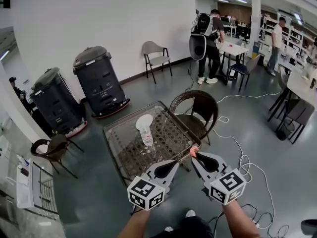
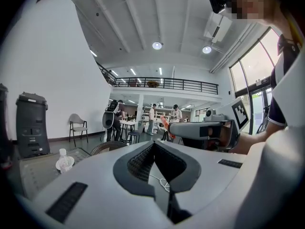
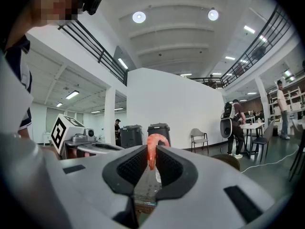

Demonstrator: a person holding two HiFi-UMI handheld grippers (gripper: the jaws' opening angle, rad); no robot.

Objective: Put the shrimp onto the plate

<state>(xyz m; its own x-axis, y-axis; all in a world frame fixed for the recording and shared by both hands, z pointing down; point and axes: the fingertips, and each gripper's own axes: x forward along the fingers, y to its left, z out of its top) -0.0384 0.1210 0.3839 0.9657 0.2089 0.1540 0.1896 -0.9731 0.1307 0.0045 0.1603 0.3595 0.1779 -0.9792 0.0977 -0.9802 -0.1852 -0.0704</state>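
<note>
An orange shrimp (image 1: 193,150) is pinched between the tips of my right gripper (image 1: 194,154), held in the air over the near right corner of the glass-topped wicker table (image 1: 124,138). In the right gripper view the shrimp (image 3: 152,141) curls up out of the shut jaws of that gripper (image 3: 151,152). A white plate (image 1: 144,120) lies on the table's far half with a clear plastic bottle (image 1: 147,136) beside it. My left gripper (image 1: 176,163) is shut and empty, just left of the right one. The left gripper view shows its jaws closed (image 2: 153,145) and the plate (image 2: 65,164) far to the left.
A brown wicker chair (image 1: 196,108) stands at the table's far right side. Two black wheeled machines (image 1: 97,81) line the wall at left, with a small dark chair (image 1: 55,148) near them. White cables (image 1: 238,155) trail over the floor at right. People stand at tables in the back.
</note>
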